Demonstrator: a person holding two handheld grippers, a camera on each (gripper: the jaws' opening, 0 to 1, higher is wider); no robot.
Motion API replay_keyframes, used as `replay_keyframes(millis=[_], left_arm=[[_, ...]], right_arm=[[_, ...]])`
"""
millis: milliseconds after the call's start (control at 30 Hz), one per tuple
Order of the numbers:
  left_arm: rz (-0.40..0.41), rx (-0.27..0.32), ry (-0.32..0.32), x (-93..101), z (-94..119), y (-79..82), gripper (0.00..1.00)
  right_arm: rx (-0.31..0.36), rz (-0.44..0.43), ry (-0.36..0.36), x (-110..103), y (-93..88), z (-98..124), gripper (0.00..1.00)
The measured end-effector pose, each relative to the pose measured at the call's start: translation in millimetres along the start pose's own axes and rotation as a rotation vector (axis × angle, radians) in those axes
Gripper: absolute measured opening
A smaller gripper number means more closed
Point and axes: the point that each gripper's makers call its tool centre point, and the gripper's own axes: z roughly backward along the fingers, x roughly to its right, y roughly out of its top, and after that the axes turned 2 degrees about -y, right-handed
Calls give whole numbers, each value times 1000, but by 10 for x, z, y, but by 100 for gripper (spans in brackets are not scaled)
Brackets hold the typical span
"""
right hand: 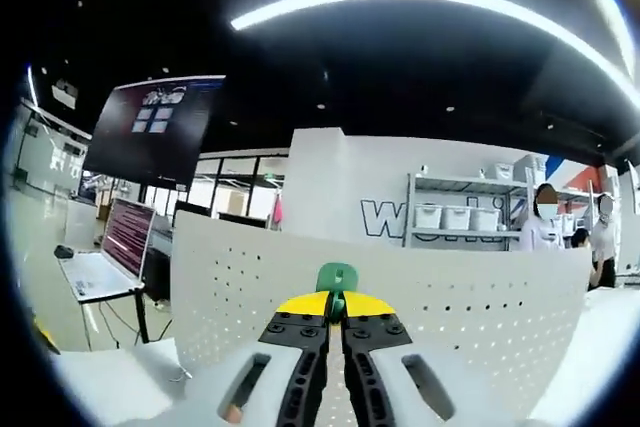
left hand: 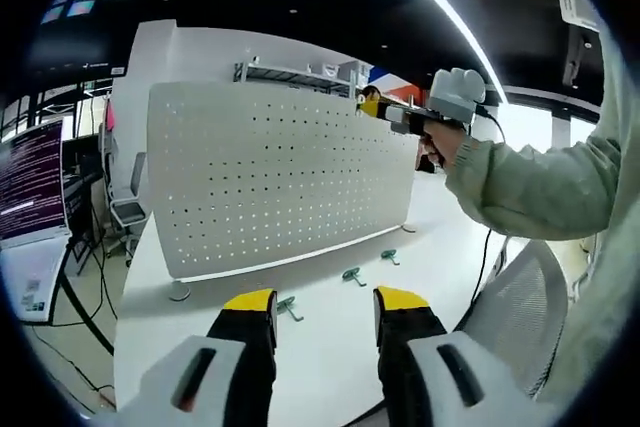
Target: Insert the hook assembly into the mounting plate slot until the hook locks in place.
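A white surface (left hand: 330, 337) carries an upright white perforated mounting plate (left hand: 270, 172), standing on small feet; its lower edge is cut off in the right gripper view. A person's sleeve (left hand: 540, 187) reaches in from the right, raising the right hand-held gripper (left hand: 375, 107) to the plate's top right corner; the contact there is too small to make out. In its own view, that right hand-held gripper (right hand: 337, 309) is clamped on one green hook (right hand: 337, 279), just before the plate's face. The left hand-held gripper (left hand: 325, 312) hangs low, jaws apart, holding nothing. Three more green hooks (left hand: 353, 274) lie on the surface near the plate's base.
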Motion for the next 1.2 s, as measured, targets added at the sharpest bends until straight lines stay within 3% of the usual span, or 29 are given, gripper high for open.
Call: replay_keyframes(millis=[133, 600, 1200], left_arm=[[11, -11, -2, -37, -36, -32, 40], [28, -32, -8, -137, -154, -90, 39], [47, -27, 6, -250, -140, -84, 39]], right_arm=[[15, -11, -40, 134, 12, -128, 1], [-23, 18, -74, 106, -239, -553, 1], [-52, 5, -98, 85, -327, -716, 1]])
